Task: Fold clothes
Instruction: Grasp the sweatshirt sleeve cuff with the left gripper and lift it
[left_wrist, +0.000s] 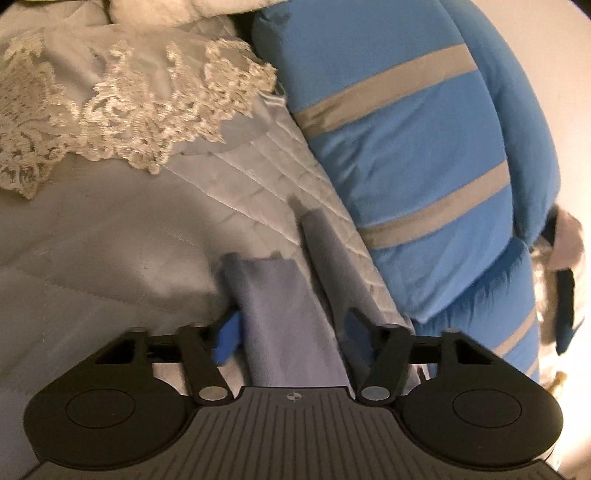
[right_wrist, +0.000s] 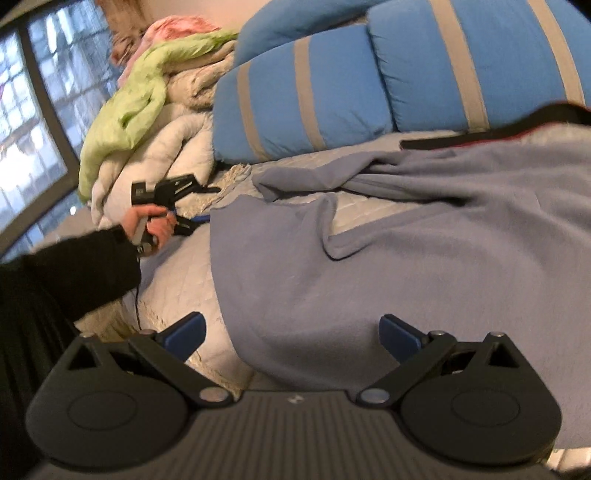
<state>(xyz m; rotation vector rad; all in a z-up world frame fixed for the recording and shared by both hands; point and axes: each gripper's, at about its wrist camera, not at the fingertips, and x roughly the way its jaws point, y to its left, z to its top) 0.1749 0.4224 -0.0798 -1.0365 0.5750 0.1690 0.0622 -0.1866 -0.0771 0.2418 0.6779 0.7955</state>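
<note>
Nearest my left wrist camera, a strip of the soft grey-blue fleece garment (left_wrist: 284, 317) runs up between the blue pads of my left gripper (left_wrist: 291, 332); the pads stand apart on either side of the cloth, and I cannot tell whether they are pinching it. My right gripper (right_wrist: 291, 332) hovers over the same garment with its fingers spread wide, holding nothing.

The garment lies spread and rumpled across the pale quilted bedspread (left_wrist: 110, 229), one corner doubled over near the blue pillows with grey stripes (right_wrist: 306, 96), a dark edge showing at the far side. It is not a neat fold as it lies.

My judgement: a clean fold needs both grippers on matching points of one edge, so I would settle the right one on the near hem, pinch a single layer only, and lift evenly to keep the fleece from dragging the bedspread or bunching.
</note>
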